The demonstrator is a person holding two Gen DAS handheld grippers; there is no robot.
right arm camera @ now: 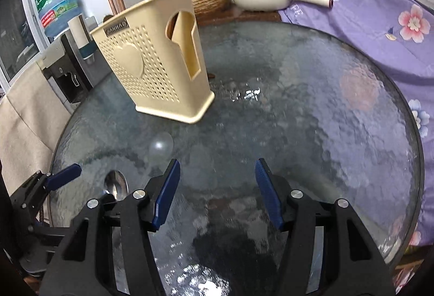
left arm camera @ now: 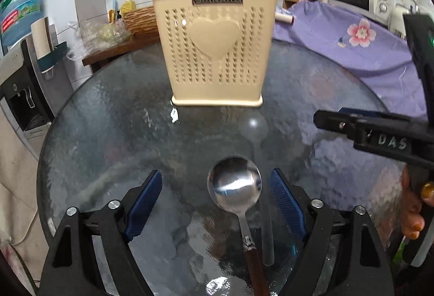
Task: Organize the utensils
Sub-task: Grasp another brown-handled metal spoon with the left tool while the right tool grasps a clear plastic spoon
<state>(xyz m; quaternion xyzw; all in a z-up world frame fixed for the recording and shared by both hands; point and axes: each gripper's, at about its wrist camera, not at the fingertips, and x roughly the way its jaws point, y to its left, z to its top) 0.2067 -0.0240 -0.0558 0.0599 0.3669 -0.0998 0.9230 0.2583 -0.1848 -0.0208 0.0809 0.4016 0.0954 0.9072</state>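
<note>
Two spoons are seen near the front edge of the round textured glass table (left arm camera: 108, 111): a steel spoon with a brown wooden handle (left arm camera: 234, 187) and a translucent plastic spoon (left arm camera: 253, 127) just beside it. The left gripper (left arm camera: 216, 197) is held open around the steel bowl, untouched. The right gripper (right arm camera: 217, 192) is open and empty. A pick-up is judged under way; closing on the handle is called for, then transfer to the cream perforated plastic holder (left arm camera: 215, 51) at the far edge.
</note>
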